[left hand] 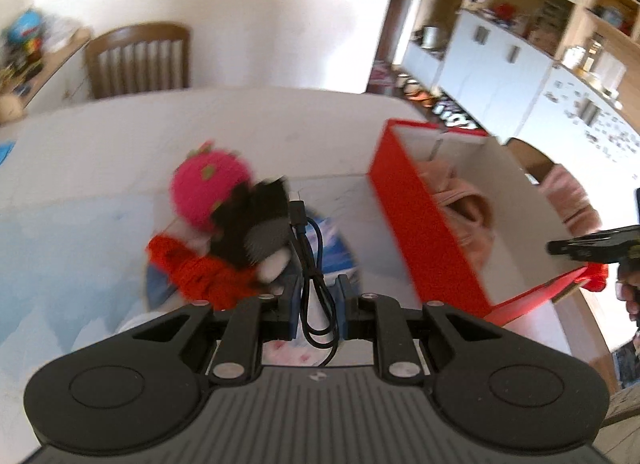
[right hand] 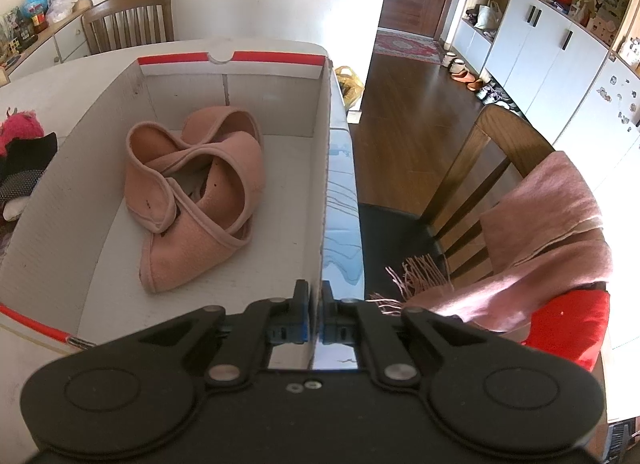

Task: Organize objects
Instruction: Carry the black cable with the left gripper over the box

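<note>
My left gripper (left hand: 318, 304) is shut on a coiled black USB cable (left hand: 308, 260), held above the table (left hand: 100, 168). Beyond it lies a blurred pile: a pink strawberry plush (left hand: 208, 184), a black and grey fabric piece (left hand: 260, 220) and a red knitted item (left hand: 196, 268). To the right stands an open red box (left hand: 420, 224) with a white inside. My right gripper (right hand: 316, 316) is shut on the box's right wall (right hand: 326, 168). A pink pair of soft slippers (right hand: 192, 192) lies in the box. The right gripper (left hand: 592, 244) also shows at the left view's right edge.
A wooden chair (right hand: 492, 168) beside the table carries a pink fringed scarf (right hand: 540, 232) and a red cushion (right hand: 568, 328). Another chair (left hand: 138, 60) stands at the far side. White cabinets (right hand: 540, 56) line the right wall, with shoes on the floor below.
</note>
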The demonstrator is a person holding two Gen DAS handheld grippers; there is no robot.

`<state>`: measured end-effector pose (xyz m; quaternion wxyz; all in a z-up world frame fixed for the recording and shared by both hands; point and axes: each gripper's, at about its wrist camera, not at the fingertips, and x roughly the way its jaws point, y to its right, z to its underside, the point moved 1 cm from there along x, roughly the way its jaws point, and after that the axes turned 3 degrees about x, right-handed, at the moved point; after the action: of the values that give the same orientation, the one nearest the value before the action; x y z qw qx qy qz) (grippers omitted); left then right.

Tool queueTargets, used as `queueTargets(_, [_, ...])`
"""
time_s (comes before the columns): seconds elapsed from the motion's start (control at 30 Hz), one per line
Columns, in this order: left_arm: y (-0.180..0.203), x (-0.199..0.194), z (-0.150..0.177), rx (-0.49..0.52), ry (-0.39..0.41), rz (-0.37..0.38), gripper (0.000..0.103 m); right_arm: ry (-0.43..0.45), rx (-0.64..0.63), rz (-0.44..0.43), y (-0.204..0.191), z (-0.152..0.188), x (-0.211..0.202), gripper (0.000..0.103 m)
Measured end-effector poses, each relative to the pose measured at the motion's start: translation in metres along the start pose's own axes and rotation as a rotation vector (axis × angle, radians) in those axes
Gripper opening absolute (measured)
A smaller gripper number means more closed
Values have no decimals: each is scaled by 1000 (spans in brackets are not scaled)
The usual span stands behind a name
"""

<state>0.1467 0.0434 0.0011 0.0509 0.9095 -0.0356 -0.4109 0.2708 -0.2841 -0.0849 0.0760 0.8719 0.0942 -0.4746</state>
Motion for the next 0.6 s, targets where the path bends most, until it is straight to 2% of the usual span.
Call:
queueTargets(0.2, [33, 10, -32, 89, 21, 66, 17, 3, 7, -10, 1, 0, -1, 3])
queueTargets(0.6, [109, 43, -99, 254, 13, 197, 17, 7, -5, -17, 2, 2, 0, 3])
